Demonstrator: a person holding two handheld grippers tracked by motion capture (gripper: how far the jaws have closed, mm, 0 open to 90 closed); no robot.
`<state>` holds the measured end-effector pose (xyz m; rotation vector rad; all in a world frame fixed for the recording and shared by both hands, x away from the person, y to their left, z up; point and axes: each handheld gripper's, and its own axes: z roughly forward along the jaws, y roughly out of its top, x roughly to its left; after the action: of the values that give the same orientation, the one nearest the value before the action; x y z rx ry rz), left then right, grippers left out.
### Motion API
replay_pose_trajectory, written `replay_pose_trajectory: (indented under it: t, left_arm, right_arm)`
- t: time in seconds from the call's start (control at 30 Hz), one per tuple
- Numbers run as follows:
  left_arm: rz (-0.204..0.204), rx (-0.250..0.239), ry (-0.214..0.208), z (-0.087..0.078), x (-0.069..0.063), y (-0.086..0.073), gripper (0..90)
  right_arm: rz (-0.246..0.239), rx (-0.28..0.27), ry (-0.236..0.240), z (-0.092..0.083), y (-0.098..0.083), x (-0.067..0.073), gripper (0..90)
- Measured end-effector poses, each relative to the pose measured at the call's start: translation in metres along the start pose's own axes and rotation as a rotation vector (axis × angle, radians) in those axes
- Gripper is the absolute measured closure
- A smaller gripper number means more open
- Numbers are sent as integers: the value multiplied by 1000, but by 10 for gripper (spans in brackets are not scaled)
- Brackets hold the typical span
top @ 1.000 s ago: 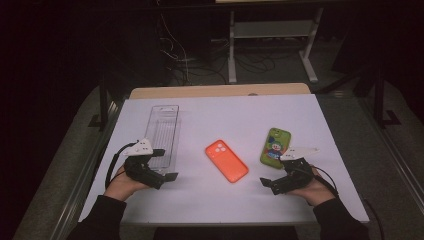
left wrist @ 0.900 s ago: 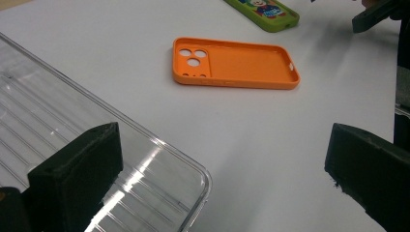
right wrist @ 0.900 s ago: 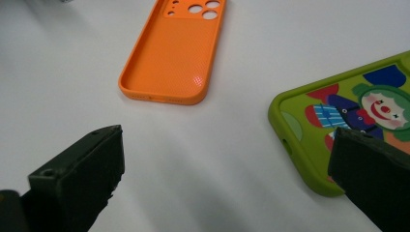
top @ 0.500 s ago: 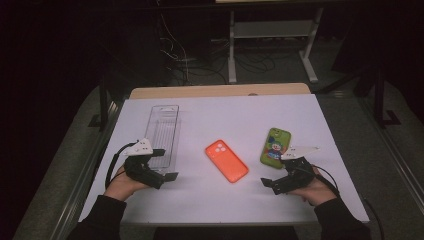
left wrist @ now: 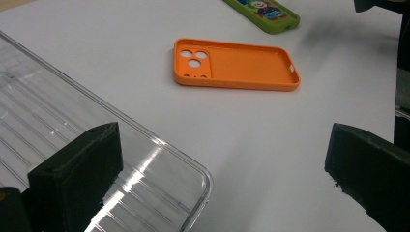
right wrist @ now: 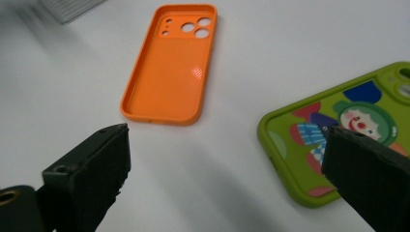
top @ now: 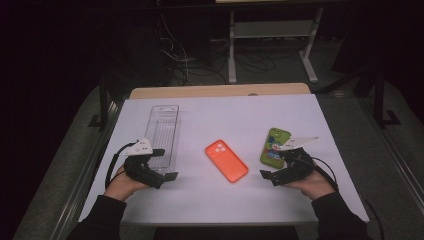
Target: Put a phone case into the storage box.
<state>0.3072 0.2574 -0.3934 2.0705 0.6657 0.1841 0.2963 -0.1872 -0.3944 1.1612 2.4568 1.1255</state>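
Smooth orange case (top: 227, 161) lies hollow-side up, between a ribbed clear tray (top: 163, 135) and a glossy green case (top: 274, 146); both the left gripper (top: 170, 176) and the right gripper (top: 264, 174) gape.

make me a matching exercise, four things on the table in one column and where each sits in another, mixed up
Things:
1. orange silicone phone case
2. green phone case with a cartoon clown
3. clear ribbed plastic tray
4. left tongs

Places:
A. near the table's left edge, just behind the left hand
B. mid-table, hollow side up
C. at the tray's near end, open
D. beside the right tongs

Pairs: 1-B, 2-D, 3-A, 4-C
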Motion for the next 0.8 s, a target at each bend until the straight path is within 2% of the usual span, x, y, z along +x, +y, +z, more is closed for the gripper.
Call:
replay_pose_trajectory:
  t: [0.3, 0.47, 0.63, 0.8]
  left_arm:
    - [-7, -9, -2, 1, -1, 0, 0]
    - [-3, -7, -3, 0, 0, 0, 0]
    - [2, -8, -1, 0, 0, 0, 0]
    - [2, -5, 0, -1, 1, 0, 0]
  right_arm:
    - [4, 9, -8, 10, 20, 2, 1]
    - [6, 10, 11, 18, 31, 5, 0]
    - [2, 6, 20, 29, 45, 10, 0]
    - [-3, 36, 19, 46, 55, 17, 0]
